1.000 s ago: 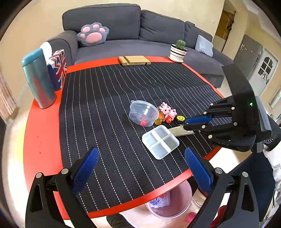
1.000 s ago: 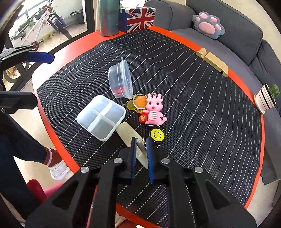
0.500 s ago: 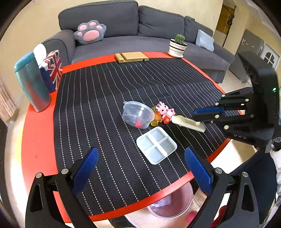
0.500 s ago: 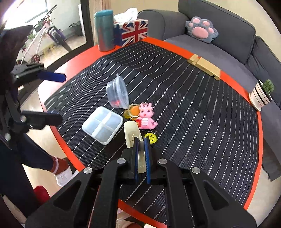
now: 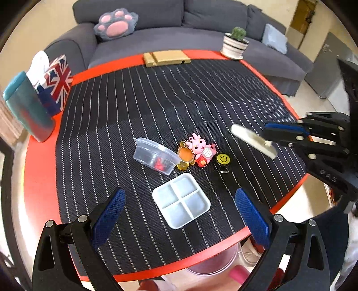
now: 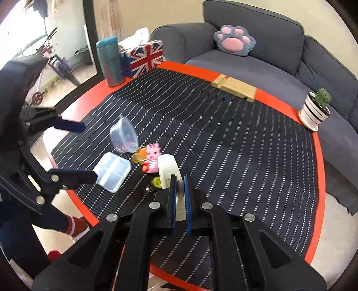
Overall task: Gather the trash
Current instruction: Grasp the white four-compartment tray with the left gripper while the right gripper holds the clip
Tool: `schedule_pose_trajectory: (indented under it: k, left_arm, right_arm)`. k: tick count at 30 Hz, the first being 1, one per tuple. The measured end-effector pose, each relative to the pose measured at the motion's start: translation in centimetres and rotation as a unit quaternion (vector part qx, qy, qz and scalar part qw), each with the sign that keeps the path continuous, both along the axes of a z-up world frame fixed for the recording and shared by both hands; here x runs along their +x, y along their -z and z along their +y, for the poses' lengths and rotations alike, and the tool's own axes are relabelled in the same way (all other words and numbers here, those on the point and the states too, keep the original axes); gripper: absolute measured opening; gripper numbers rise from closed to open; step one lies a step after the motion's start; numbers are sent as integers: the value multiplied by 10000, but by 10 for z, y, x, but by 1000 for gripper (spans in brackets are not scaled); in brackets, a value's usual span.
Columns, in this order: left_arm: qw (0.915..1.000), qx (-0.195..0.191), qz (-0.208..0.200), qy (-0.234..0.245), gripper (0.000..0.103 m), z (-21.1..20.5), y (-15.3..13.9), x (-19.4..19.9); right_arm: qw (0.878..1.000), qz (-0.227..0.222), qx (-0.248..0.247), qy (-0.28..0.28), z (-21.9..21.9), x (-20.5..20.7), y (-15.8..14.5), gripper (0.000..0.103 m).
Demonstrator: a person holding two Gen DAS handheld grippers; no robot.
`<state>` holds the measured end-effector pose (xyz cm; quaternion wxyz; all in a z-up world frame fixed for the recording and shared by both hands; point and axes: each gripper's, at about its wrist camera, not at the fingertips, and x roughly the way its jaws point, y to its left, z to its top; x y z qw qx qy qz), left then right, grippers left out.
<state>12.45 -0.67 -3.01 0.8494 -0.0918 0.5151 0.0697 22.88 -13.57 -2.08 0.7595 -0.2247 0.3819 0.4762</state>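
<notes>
The cream plastic piece (image 6: 168, 168), a flat strip with one rounded end, is clamped at its near end between the blue pads of the right gripper (image 6: 179, 179) and held clear above the striped black mat (image 6: 235, 145); what the piece actually is cannot be made out. In the right wrist view its held end is covered by the jaws, and the strip itself hides part of the yellow smiley badge (image 5: 223, 159) lying below it. The left gripper (image 5: 179, 202) hangs with its jaws spread wide and nothing between them, above the white four-compartment tray (image 5: 181, 203) near the table's front edge. Just behind the tray lie a pink toy keychain (image 5: 201, 148) with an orange disc (image 5: 185, 154) touching it, and a clear plastic tub (image 5: 154, 155) tipped on its side with something small and red inside, too blurred to name. Under the red table rim (image 5: 40, 156) a clear pinkish bin (image 5: 212, 262) shows only in part, cut off by the table edge. Farther back stand a teal tumbler (image 5: 26, 107), a flag-printed tissue box (image 5: 57, 85), a wooden block (image 5: 166, 58) and a potted cactus (image 5: 235, 43) before a grey sofa (image 5: 179, 20).
</notes>
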Motion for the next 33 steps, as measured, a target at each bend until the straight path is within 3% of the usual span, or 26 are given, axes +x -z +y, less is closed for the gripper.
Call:
schedule_pose_trajectory:
  k: [8, 12, 16, 22, 33]
  left_arm:
    - [9939, -345, 523, -906, 95, 6, 28, 13]
    - [9912, -332, 644, -1104, 93, 0, 37, 16]
    - [9890, -252, 713, -1267, 77, -3, 44, 19]
    - [9879, -174, 814, -1308, 62, -3, 52, 18]
    - [9952, -77, 484, -851, 59, -2, 43, 2]
  right_arm:
    - [9998, 25, 198, 98, -15, 6, -8, 6]
    - [9995, 50, 286, 90, -19, 5, -11, 6]
    - [9992, 92, 391, 57, -22, 3, -15, 6]
    - [9991, 106, 398, 39, -23, 3, -14, 6]
    - [9993, 109, 348, -7, -21, -3, -9, 6]
